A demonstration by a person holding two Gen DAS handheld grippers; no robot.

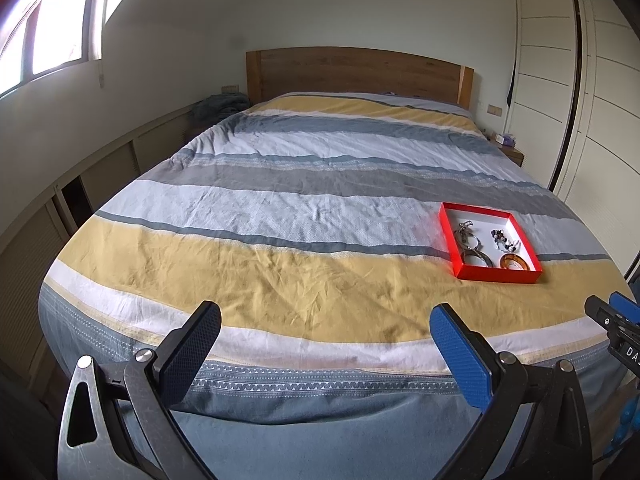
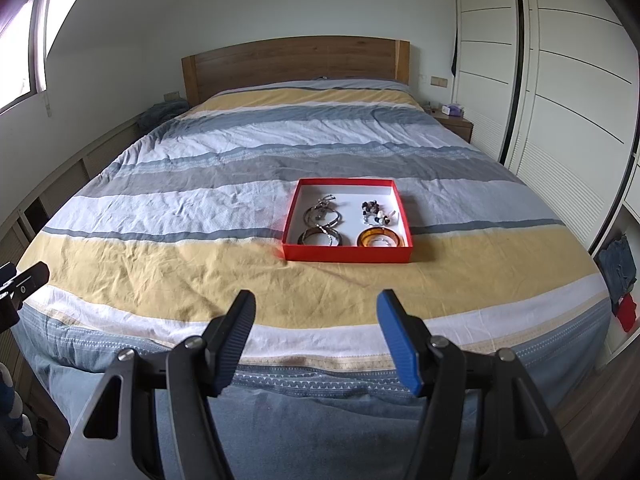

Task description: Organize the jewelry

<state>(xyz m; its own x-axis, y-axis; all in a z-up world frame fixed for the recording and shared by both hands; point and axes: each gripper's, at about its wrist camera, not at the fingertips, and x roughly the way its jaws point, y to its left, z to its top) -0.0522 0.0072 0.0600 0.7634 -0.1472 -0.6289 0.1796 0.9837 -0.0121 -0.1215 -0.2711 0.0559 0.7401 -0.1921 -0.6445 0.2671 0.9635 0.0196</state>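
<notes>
Right wrist view: red tray (image 2: 347,253) of jewelry on striped bed (image 2: 160,264) | path unobstructed | wardrobe (image 2: 560,120) right | left tongs (image 1: 325,322), right tongs (image 2: 316,312) both apart, empty.

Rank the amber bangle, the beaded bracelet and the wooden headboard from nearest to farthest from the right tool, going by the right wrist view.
1. Amber bangle, front right corner of the red box.
2. Beaded bracelet, just behind the bangle, right half.
3. Wooden headboard, far end of the bed.

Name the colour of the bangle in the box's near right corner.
Amber-orange bangle, in the red box; clearest in the right wrist view.
</notes>
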